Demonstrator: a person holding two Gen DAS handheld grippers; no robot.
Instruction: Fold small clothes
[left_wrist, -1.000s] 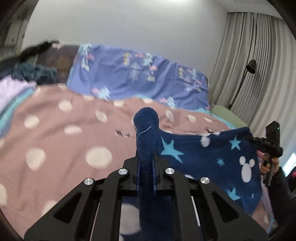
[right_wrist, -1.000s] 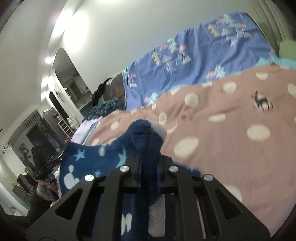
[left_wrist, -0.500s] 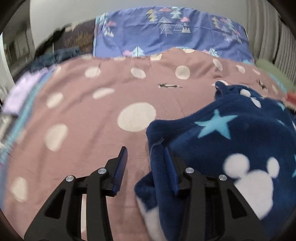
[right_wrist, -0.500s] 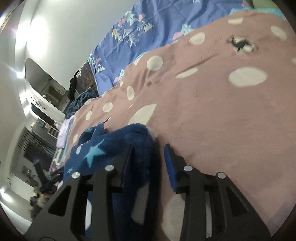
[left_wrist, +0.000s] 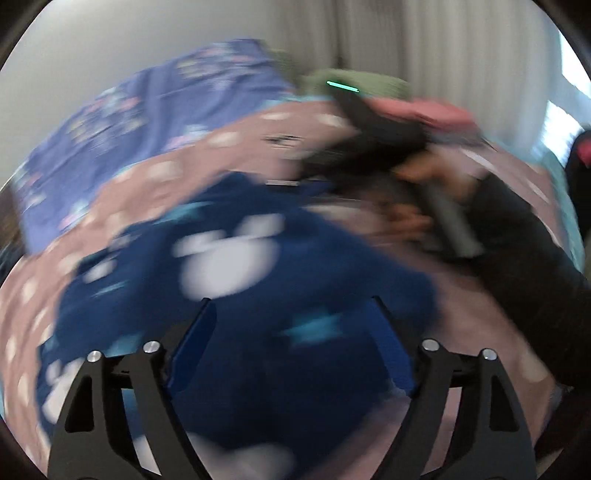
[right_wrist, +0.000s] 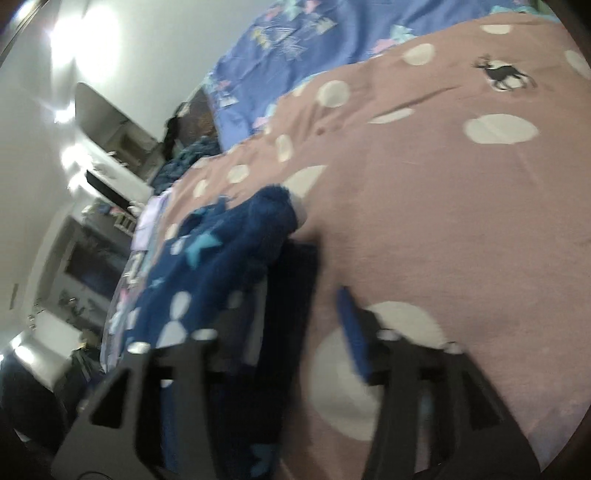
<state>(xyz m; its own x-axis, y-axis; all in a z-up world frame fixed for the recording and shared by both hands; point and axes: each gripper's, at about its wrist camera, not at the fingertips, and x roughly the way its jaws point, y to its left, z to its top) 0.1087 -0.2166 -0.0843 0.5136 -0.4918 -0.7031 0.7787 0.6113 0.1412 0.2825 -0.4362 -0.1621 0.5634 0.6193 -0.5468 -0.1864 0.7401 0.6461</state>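
- The left hand-held gripper (left_wrist: 291, 314) is hanging over the navy fleece garment (left_wrist: 236, 280) with its jaws standing wide apart; they have just been opening, and the fleece is lying below and between them with no pad pressing on it.
- The right hand-held gripper (right_wrist: 303, 295) is also standing apart, less widely; its jaws have just been opening too. Its left finger is lying against the garment's (right_wrist: 229, 258) rolled edge, while the right finger (right_wrist: 351, 325) is sitting over the bare bedspread (right_wrist: 443, 206); nothing is clamped.
- In the left wrist view, which is heavily blurred, the right hand-held gripper (left_wrist: 369, 129) is showing as a dark shape with a green light, with a person's hand (left_wrist: 428, 177) and a dark sleeve (left_wrist: 517, 240) behind it, just past the garment's far edge.
- The garment is lying released on the bed, spread over the pink-brown bedspread with pale dots. It is dark blue, fluffy, and printed with light blue stars and white mouse-head shapes; a pale lining is peeking out at its rolled corner.
- A blue patterned pillow (right_wrist: 332, 40) is lying at the far end of the bed.
- Whether the garment is lying flat or doubled over I cannot tell.
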